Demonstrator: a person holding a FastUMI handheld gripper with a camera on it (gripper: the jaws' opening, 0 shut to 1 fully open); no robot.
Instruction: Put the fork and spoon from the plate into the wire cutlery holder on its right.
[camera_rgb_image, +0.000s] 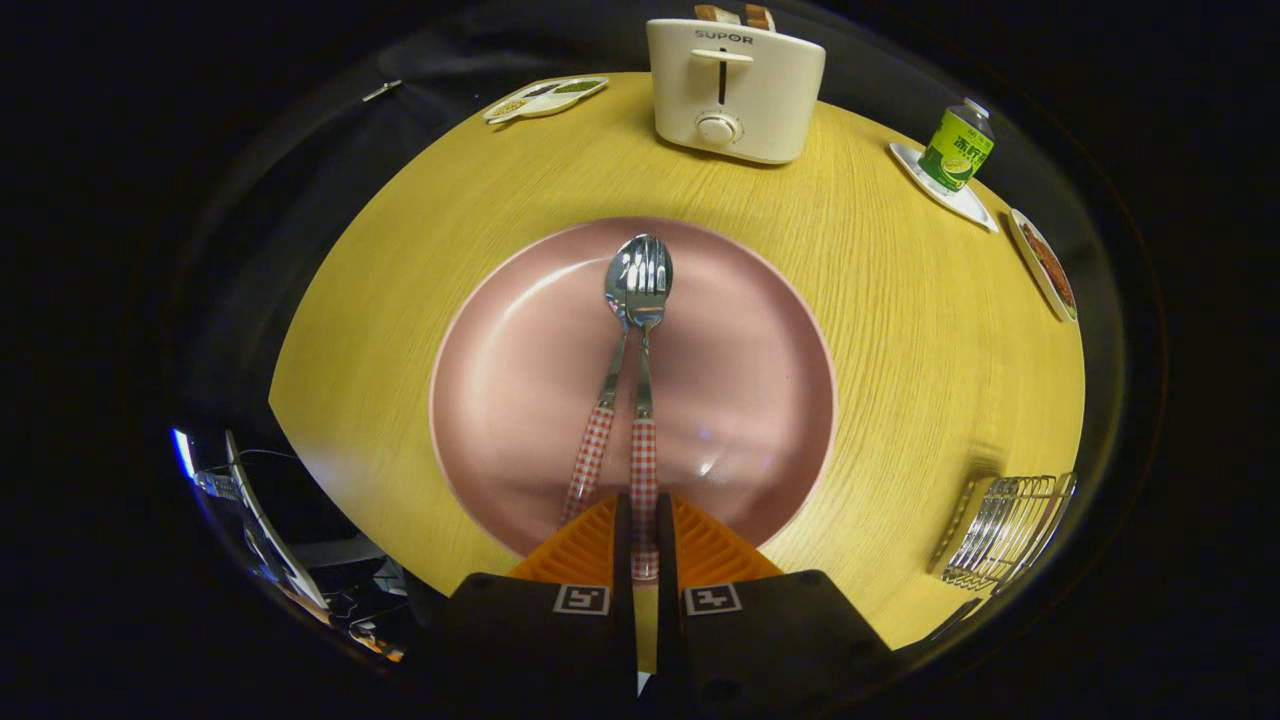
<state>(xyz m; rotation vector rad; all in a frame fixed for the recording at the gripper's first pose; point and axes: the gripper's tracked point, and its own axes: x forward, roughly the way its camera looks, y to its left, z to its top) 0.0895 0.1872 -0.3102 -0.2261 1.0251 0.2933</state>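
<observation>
Your jaws (645, 545) sit nearly closed around the checked handle of the fork (645, 420), apparently pinching its end. The spoon (612, 370) lies touching it just left, bowl under the tines, so a lift may drag or flick the spoon off the pink plate (760, 400); a grip this near the handle's end may also let the fork swing. The wire cutlery holder (1005, 530), right of the jaws on the table (900, 330), looks empty. Beyond the plate, the toaster (735, 90) holds bread slices.
</observation>
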